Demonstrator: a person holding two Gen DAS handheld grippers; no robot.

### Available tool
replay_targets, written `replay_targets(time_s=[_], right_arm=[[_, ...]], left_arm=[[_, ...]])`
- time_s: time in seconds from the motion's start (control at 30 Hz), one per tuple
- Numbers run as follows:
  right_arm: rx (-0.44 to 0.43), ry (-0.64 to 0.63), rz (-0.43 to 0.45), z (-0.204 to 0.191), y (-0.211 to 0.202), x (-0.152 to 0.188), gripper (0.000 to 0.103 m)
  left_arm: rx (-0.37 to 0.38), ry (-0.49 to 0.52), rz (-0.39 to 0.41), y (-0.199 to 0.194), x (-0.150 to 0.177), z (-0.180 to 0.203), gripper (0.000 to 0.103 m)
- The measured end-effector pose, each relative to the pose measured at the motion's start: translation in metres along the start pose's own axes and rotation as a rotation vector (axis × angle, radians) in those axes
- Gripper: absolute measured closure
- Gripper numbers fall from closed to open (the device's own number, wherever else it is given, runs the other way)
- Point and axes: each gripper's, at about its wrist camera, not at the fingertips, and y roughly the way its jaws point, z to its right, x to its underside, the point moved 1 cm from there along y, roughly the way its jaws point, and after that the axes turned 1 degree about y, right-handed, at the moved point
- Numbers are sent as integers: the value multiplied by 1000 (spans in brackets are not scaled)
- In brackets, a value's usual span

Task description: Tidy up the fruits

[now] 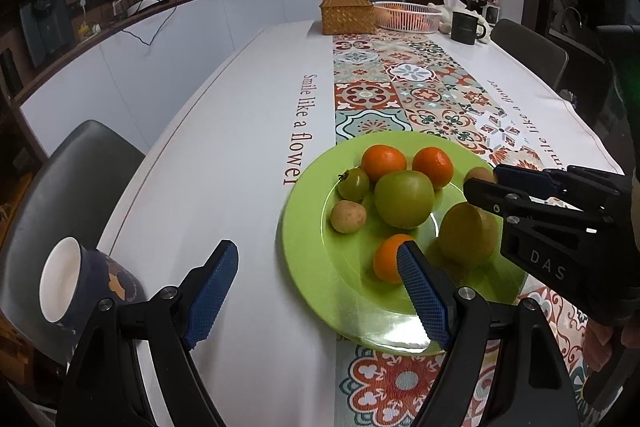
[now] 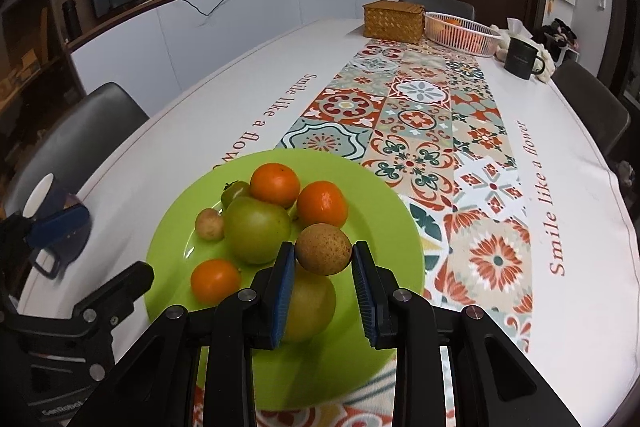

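Green plate [image 2: 400, 227] holding fruit, right gripper [image 2: 323, 259] clamped on small brown fruit [image 2: 323, 254] (raised over plate), left gripper [image 1: 316, 291] jaws wide apart, holding nothing, near plate's edge.

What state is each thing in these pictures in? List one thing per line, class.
Right tool: closed around the small brown fruit, apparently held above the plate.
Left tool: open, holding nothing.
Green plate: flat on the table, holding fruit.
Large green fruit: resting on the plate.
Navy mug: tilted in this fisheye view, looks empty.
Dark mug: upright.
White basket: upright, holding orange fruit.
Woven box: closed.
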Motion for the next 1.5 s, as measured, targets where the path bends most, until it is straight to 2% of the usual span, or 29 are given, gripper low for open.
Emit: replay_targets(time_s=[0.1, 0.4, 0.87, 1.0, 1.1, 1.23, 1.5], right_arm=[[10, -1, 6, 1, -1, 1, 64], [38, 5, 57, 2, -36, 15, 64], [82, 58, 155, 0, -134, 50, 63], [93, 58, 182, -6, -164, 67, 55], [98, 45, 203, -13, -186, 81, 54], [112, 60, 243, -17, -215, 100, 33], [128, 76, 292, -28, -260, 133, 20]], left_arm=[[-5, -1, 4, 1, -1, -1, 21], [-4, 17, 45, -18, -1, 6, 21], [30, -5, 161, -113, 22, 9, 21], [47, -8, 189, -146, 38, 11, 17], [46, -3, 212, -167, 49, 12, 14], [37, 6, 243, -196, 64, 12, 7], [23, 20, 279, -236, 95, 15, 0]])
